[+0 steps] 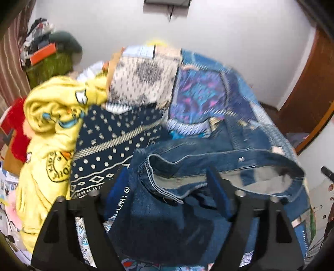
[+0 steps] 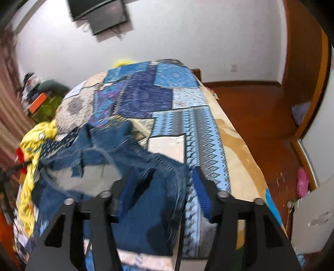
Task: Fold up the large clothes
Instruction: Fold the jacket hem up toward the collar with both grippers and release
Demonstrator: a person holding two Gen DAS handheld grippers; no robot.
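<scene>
Here, your left gripper (image 1: 167, 187) holds its jaws spread wide over the crumpled dark blue denim garment (image 1: 167, 218), which bulges up between the two black fingers; no pinch on the cloth shows. Your right gripper (image 2: 160, 183) stands the same way, jaws apart, with a fold of the same denim (image 2: 146, 208) lying between them. The garment sits at the near end of the bed, on the blue patchwork bedspread (image 2: 187, 129).

From the left wrist you get the waistband (image 1: 208, 162) gaping open with its pale lining and a metal stud, which the right wrist shows only as a blurred grey patch. Just beyond the denim on that side lie a navy cloth with white dots and diamonds (image 1: 117, 150) and a crumpled yellow cartoon-print garment (image 1: 52, 116), with something red (image 1: 16, 129) at the bed's edge. Farther back stands a green box (image 1: 50, 66) with an orange item on top.

Only the right wrist shows you the bed's other side: the tan blanket border (image 2: 235, 146), the reddish wooden floor (image 2: 261, 116), a pink object (image 2: 302, 183) by the wall, and the dark screen (image 2: 100, 14) mounted high on the white wall.
</scene>
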